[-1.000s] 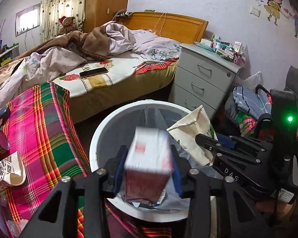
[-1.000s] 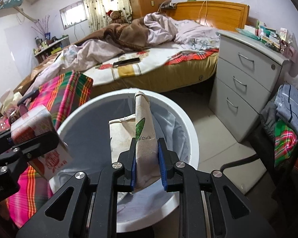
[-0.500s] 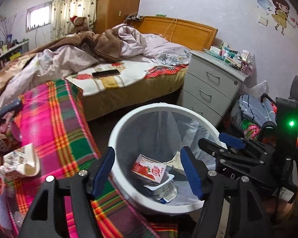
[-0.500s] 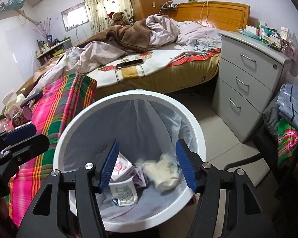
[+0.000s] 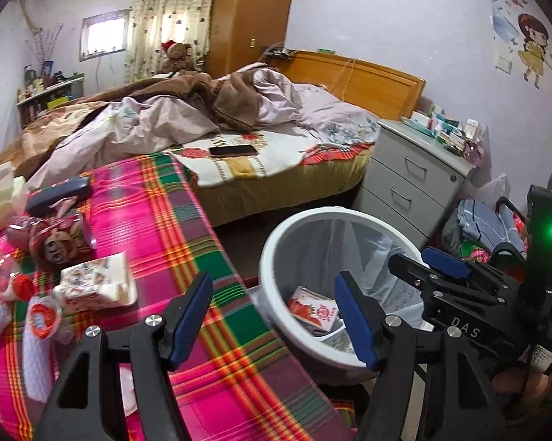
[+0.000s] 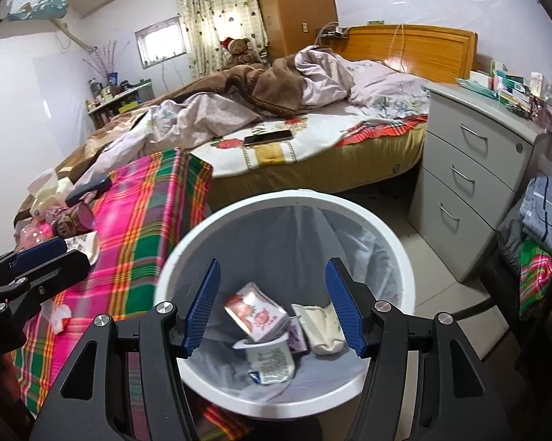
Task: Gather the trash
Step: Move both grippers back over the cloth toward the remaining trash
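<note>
My left gripper [image 5: 274,316] has its jaws apart with nothing between them, over the edge where the plaid cloth [image 5: 158,220] meets the bin [image 5: 272,257]. My right gripper [image 6: 272,305] is likewise spread and empty above the bin [image 6: 393,246]; both just finished opening. In the bin lie a red carton [image 6: 255,310], a cup [image 6: 272,362] at its 6 o'clock and a paper bag [image 6: 321,327] at its 3. More litter [image 5: 92,283] sits on the cloth at my left gripper's 10 o'clock.
</note>
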Available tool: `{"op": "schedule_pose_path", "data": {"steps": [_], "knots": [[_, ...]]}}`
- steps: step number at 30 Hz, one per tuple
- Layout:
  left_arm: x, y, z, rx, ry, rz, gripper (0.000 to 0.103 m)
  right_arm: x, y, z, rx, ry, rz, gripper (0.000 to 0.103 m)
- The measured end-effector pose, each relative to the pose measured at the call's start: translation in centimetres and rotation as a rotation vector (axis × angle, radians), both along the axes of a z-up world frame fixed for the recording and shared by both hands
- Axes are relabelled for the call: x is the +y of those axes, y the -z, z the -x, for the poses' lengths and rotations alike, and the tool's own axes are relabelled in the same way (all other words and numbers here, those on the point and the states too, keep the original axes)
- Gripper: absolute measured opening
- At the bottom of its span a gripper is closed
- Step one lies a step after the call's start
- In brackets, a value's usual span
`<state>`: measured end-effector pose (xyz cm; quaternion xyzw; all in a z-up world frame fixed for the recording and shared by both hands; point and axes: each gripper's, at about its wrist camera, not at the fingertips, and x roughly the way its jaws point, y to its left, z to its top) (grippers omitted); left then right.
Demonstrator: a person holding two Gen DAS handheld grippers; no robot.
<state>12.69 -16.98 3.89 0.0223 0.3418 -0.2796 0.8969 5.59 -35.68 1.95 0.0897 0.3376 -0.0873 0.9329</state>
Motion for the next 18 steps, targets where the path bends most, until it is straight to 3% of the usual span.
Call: {"op": "schedule_pose_path", "data": {"steps": [18], "knots": [[13.7, 0.3, 0.3, -0.024, -0.288, 0.032, 0.071, 7.7, 0.1, -1.7, -0.047, -0.191, -0.057, 0.061]]}}
